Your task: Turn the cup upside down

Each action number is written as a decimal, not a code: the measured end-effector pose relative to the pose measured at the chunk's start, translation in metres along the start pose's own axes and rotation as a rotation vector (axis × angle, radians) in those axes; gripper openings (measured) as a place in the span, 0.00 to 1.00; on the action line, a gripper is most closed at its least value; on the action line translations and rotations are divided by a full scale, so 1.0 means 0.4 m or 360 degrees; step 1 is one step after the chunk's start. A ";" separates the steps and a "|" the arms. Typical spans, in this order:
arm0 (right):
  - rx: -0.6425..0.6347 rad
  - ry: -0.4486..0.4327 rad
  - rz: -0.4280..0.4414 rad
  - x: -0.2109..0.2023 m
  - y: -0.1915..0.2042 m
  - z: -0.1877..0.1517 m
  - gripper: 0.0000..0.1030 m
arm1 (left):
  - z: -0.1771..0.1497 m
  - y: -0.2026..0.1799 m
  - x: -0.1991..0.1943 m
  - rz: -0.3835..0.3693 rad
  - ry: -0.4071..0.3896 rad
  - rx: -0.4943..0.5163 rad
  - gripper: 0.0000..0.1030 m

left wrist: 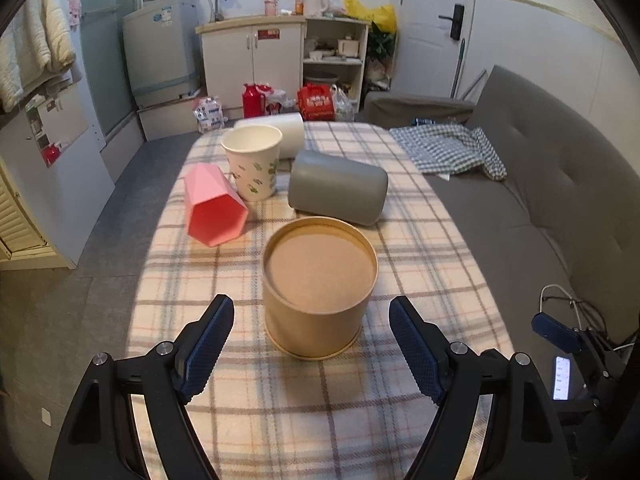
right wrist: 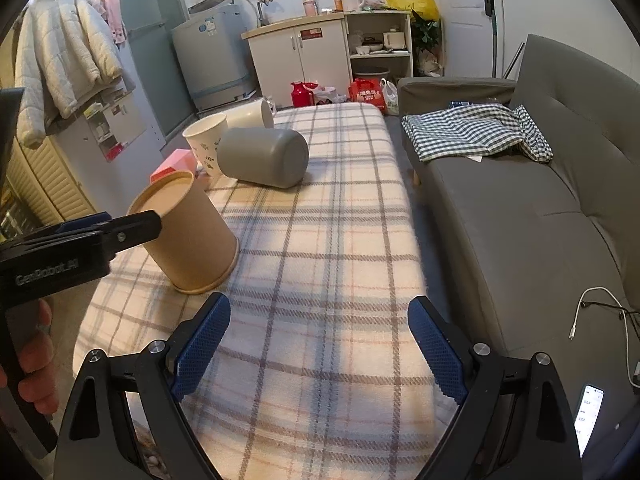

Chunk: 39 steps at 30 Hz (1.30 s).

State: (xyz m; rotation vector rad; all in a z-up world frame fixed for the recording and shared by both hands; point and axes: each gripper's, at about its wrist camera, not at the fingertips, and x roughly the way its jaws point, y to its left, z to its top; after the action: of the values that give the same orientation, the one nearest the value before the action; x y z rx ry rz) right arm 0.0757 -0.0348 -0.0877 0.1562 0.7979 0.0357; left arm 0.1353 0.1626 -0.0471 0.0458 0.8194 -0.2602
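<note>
The brown paper cup [left wrist: 319,286], seemingly already standing rim-down, is being framed between the left gripper [left wrist: 311,344]'s parted jaws, while the right gripper [right wrist: 319,344] is being kept wide apart over bare tablecloth [right wrist: 328,240].

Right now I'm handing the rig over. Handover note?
Left tongs: open, empty, either side of the brown paper cup without touching it.
Right tongs: open, empty, over bare plaid cloth.
Brown paper cup: already upside down, base up, rim on the cloth.
Not flipped: the printed white cup stands upright; the pink cup, grey cup and plain white cup lie on their sides.
If those also need flipping, the upright printed cup looks like the simplest next grasp.
</note>
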 end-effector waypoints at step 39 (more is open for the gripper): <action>-0.0116 -0.0302 -0.0012 -0.082 0.077 -0.046 1.00 | -0.178 0.046 -0.134 0.0225 -0.0423 -0.0069 1.00</action>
State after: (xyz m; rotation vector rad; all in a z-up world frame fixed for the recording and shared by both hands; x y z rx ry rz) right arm 0.0405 -0.0050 -0.0723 0.0859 0.6069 0.0420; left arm 0.0539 0.2017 -0.0576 0.0274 0.5542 -0.1118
